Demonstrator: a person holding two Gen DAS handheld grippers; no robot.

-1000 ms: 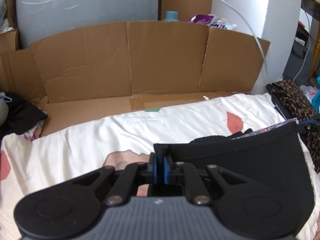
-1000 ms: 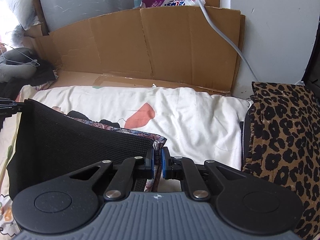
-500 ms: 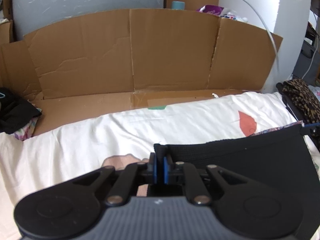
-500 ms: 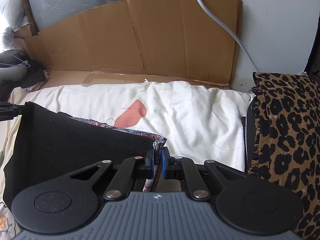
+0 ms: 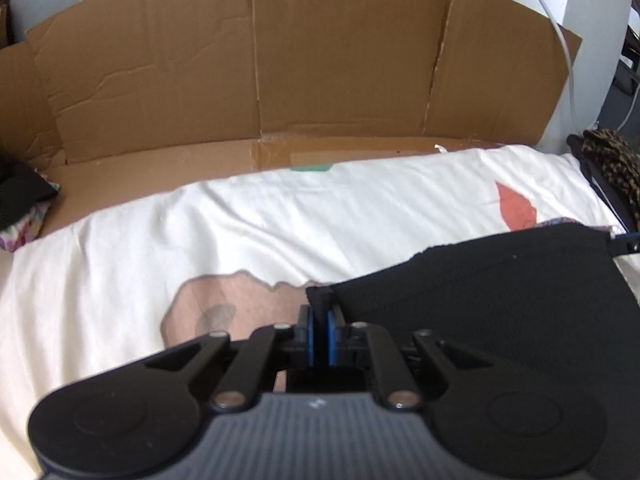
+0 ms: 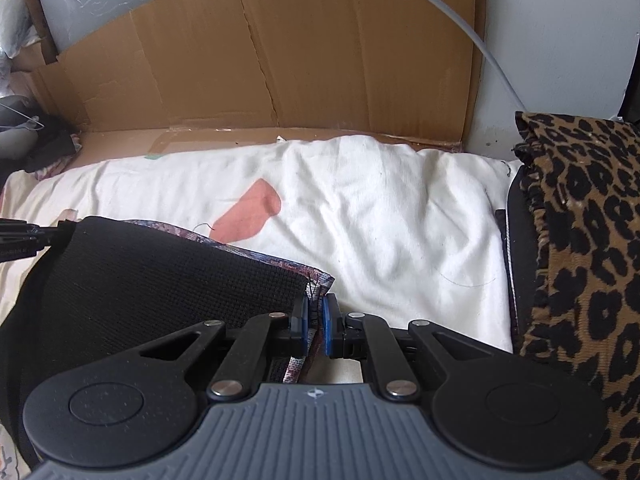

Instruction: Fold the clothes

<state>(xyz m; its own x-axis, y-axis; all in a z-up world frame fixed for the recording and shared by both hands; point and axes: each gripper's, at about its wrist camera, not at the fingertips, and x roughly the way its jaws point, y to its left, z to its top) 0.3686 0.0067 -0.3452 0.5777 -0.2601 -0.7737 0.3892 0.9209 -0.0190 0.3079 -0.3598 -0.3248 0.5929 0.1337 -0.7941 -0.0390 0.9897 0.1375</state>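
Note:
A black knit garment (image 5: pixel 500 292) with a patterned purple inner side is stretched between my two grippers over a white bedsheet (image 5: pixel 280 220). My left gripper (image 5: pixel 319 330) is shut on its left corner. My right gripper (image 6: pixel 315 322) is shut on its right corner, where the patterned edge (image 6: pixel 316 280) shows. In the right wrist view the black garment (image 6: pixel 152 280) spreads to the left, and the left gripper's tip (image 6: pixel 24 236) shows at its far corner. The garment's lower part is hidden behind the gripper bodies.
Flattened cardboard (image 5: pixel 280 72) stands along the wall behind the bed. A leopard-print cloth (image 6: pixel 580 240) lies at the right edge. Dark clothes (image 5: pixel 20 196) sit at the far left. A white cable (image 6: pixel 472 32) hangs down the wall.
Both grippers have sunk toward the bed with the garment still held. The cardboard now fills more of the view and the garment's top edge lies lower over the sheet.

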